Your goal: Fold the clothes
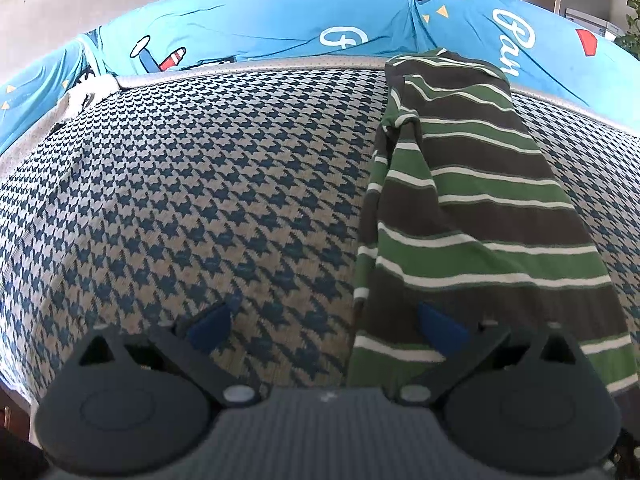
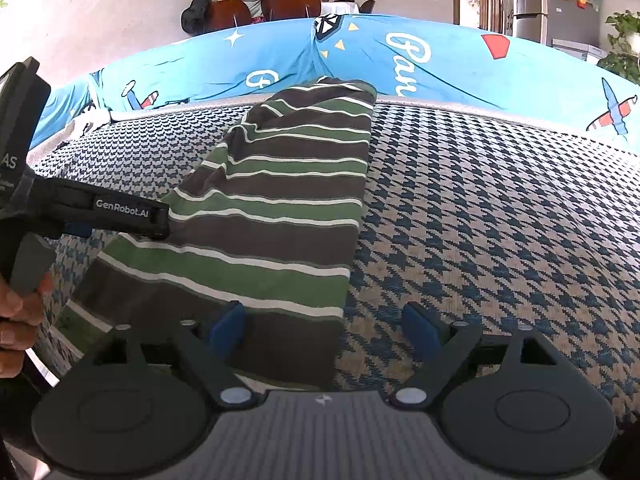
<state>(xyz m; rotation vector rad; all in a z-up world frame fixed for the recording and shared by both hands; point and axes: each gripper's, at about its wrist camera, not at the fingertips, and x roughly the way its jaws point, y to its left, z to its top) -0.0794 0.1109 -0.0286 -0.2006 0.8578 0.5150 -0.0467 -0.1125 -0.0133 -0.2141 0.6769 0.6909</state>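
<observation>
A green, brown and white striped garment (image 1: 472, 216) lies folded into a long strip on the houndstooth mat (image 1: 192, 200), running from the near edge to the back. My left gripper (image 1: 326, 330) stands open over the strip's left edge, its right pad (image 1: 442, 332) above the cloth and its left pad above bare mat. In the right wrist view the garment (image 2: 288, 208) fills the middle. My right gripper (image 2: 323, 332) is open, straddling the strip's right edge with no pad pressing on it. The left gripper (image 2: 160, 220) shows side-on there, at the strip's left edge.
A blue sheet (image 1: 256, 24) printed with planes and stars rises behind the mat like a padded wall. A hand (image 2: 16, 312) holds the left tool's handle. Chairs (image 2: 256, 8), a fridge (image 2: 536, 4) and a plant (image 2: 624, 40) stand beyond.
</observation>
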